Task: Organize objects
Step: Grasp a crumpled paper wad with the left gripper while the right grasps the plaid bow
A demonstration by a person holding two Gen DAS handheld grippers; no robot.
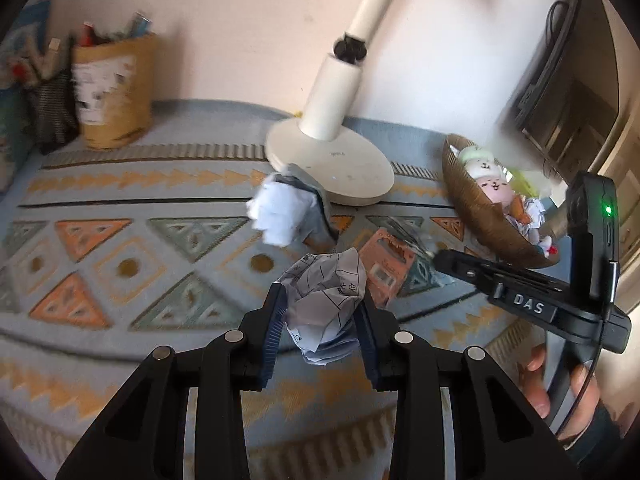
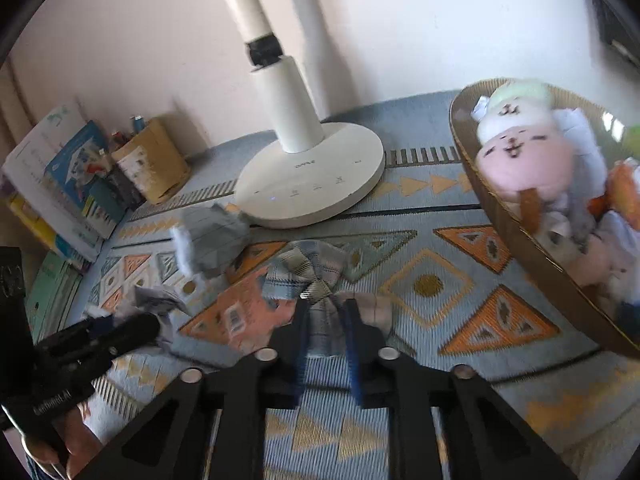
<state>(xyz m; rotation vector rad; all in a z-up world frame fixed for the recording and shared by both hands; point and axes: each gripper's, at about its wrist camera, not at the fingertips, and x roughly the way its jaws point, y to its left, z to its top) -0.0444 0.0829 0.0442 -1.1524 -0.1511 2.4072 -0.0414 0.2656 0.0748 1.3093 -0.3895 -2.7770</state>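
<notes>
My left gripper point(image 1: 322, 312) is shut on a crumpled paper ball with printed lines point(image 1: 326, 300), held over the patterned mat. A second crumpled paper ball point(image 1: 280, 212) lies beside the lamp base; it also shows in the right wrist view point(image 2: 212, 240). My right gripper point(image 2: 326, 320) is shut on a plaid cloth bow point(image 2: 310, 276) that lies over an orange card package point(image 2: 236, 316). The brown oval basket point(image 2: 520, 232) at the right holds a pink and white plush toy point(image 2: 520, 152) and other small things. The right gripper body point(image 1: 532, 300) shows at the right in the left wrist view.
A white lamp base point(image 1: 332, 160) with its pole stands at the back centre. A tan pen holder point(image 1: 116, 92) and books point(image 2: 60, 184) stand at the back left by the wall. The patterned mat point(image 1: 120, 240) covers the table.
</notes>
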